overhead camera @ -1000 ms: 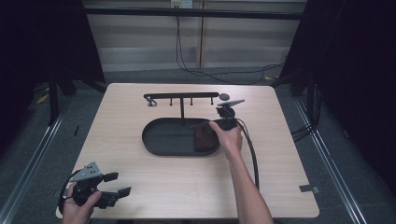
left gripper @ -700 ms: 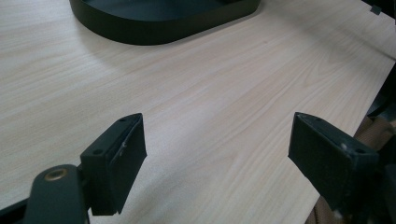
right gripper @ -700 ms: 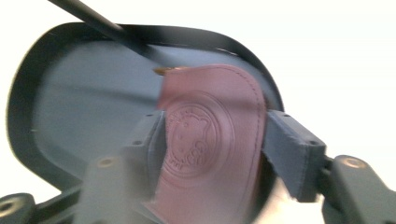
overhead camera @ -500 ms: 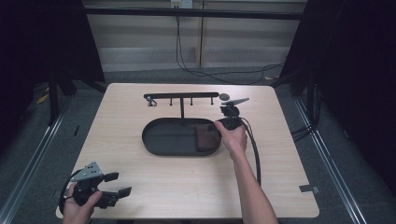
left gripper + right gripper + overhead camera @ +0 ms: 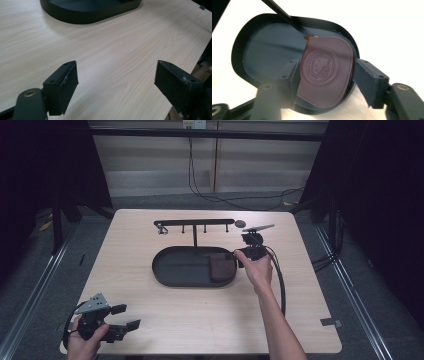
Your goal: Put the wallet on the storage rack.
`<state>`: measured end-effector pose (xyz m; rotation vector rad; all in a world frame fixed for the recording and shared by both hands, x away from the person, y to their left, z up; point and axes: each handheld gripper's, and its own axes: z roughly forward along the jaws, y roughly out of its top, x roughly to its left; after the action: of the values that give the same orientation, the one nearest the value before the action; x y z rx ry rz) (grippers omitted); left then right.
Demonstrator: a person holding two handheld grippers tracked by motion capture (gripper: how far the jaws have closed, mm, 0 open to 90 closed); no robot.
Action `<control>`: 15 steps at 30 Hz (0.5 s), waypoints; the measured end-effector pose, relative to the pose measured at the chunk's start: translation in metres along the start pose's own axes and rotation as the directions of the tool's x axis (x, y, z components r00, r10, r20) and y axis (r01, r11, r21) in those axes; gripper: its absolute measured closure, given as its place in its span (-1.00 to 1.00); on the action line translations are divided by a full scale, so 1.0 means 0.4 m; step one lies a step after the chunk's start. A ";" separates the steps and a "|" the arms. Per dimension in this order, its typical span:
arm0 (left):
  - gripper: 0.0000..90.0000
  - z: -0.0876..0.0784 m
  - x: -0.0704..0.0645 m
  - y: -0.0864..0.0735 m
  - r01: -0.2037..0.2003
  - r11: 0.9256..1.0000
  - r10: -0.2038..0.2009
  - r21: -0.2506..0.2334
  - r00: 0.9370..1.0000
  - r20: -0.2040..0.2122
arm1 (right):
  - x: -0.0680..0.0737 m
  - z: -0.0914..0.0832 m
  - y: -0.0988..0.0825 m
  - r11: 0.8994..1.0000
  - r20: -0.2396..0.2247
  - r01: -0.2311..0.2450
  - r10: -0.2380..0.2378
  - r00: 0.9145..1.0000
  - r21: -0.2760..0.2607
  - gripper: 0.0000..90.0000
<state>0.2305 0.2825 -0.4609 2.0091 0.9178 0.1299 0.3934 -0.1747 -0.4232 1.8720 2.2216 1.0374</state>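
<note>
The right gripper has just been opening around the brown pouch (resting in the black tray); closing off-centre could make it slip.

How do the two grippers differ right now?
The left gripper sits low at the table's near corner, jaws open over bare wood. The right gripper is at the tray's right end, its jaws just opening, straddling the brown pouch. Both are hand-held.
</note>
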 end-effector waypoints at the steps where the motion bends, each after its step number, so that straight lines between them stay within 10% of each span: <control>1: -0.59 0.000 0.000 0.000 0.003 1.000 -0.003 -0.003 1.000 -0.002 | 0.001 -0.005 -0.003 1.000 -0.002 0.007 -0.007 1.000 -0.004 -0.21; 15: -0.59 0.000 0.002 -0.001 0.016 1.000 -0.016 -0.012 1.000 -0.001 | -0.008 -0.053 -0.066 0.994 -0.043 0.065 -0.069 0.997 -0.088 -0.48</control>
<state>0.2310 0.2830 -0.4615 1.9901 0.9316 0.1276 0.3622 -0.1883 -0.4216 1.7435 2.2091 1.1569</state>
